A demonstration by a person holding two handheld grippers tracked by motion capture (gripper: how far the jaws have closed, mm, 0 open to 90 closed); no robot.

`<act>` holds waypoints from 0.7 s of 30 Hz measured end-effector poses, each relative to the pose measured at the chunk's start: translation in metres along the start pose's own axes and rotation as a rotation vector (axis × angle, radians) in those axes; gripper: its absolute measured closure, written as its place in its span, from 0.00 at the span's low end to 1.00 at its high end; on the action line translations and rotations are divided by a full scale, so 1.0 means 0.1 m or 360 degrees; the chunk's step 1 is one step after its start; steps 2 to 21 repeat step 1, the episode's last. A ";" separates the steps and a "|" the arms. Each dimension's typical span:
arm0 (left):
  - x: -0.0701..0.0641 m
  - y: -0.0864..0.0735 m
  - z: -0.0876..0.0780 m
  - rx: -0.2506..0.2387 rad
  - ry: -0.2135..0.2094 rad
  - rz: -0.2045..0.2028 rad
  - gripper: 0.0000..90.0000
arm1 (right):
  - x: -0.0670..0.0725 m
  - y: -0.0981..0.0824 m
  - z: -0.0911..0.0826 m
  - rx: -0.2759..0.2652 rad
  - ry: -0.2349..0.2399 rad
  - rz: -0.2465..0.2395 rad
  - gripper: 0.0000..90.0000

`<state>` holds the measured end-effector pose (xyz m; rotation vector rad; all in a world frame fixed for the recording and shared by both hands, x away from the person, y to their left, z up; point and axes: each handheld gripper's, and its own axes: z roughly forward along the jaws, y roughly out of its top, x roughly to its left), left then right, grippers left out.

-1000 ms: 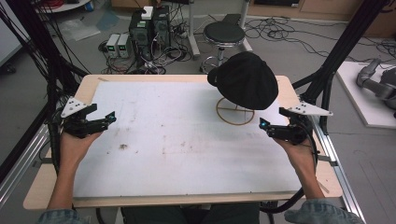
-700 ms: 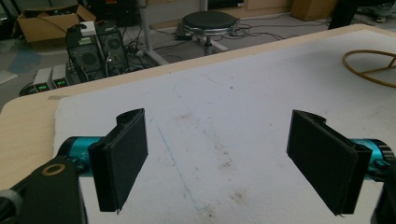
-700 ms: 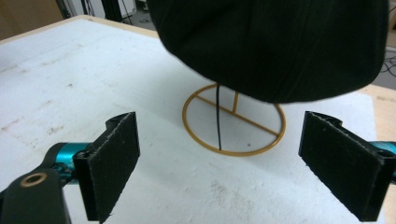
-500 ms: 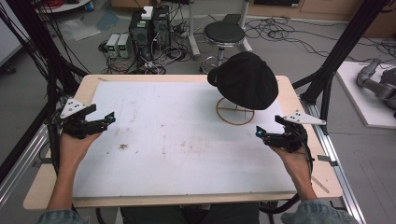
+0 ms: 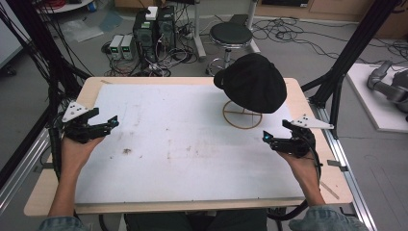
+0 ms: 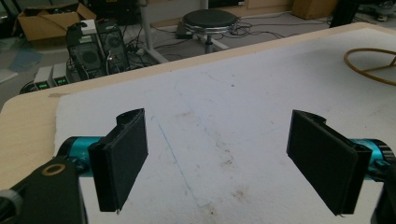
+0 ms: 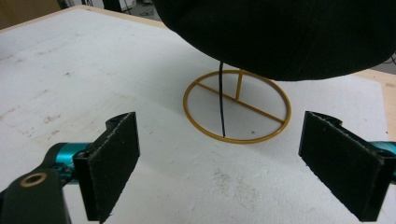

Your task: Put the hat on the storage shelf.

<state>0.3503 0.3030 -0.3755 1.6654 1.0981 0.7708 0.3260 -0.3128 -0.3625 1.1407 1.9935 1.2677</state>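
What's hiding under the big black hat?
Under the black hat is a gold wire stand: a ring with crossbars lying flat on the white table cover, and a thin post going up into the hat. A thin black string hangs down too. The post's top is hidden inside.

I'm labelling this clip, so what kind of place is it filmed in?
Most likely a lab or workshop rigged for recording. Desktop computer towers sit on the floor amid loose cables, a round stool stands behind the table, and black frame struts surround it.
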 end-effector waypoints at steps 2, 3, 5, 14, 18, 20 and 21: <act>0.00 0.00 0.00 0.0000 0.0001 0.0000 0.23 | 0.00 0.00 0.00 -0.0001 0.0002 -0.0001 0.14; 0.00 0.00 0.00 0.0000 0.0001 0.0000 0.23 | 0.00 0.00 0.00 -0.0001 0.0002 -0.0001 0.14; 0.00 0.00 0.00 0.0000 0.0001 0.0000 0.23 | 0.00 0.00 0.00 -0.0001 0.0002 -0.0001 0.14; 0.00 0.00 0.00 0.0000 0.0001 0.0000 0.23 | 0.00 0.00 0.00 -0.0001 0.0002 -0.0001 0.14; 0.00 0.00 0.00 0.0000 0.0001 0.0000 0.23 | 0.00 0.00 0.00 -0.0001 0.0002 -0.0001 0.14; 0.00 0.00 0.00 0.0000 0.0001 0.0000 0.23 | 0.00 0.00 0.00 -0.0001 0.0002 -0.0001 0.14; 0.00 0.00 0.00 0.0000 0.0001 0.0000 0.23 | 0.00 0.00 0.00 -0.0001 0.0002 -0.0001 0.14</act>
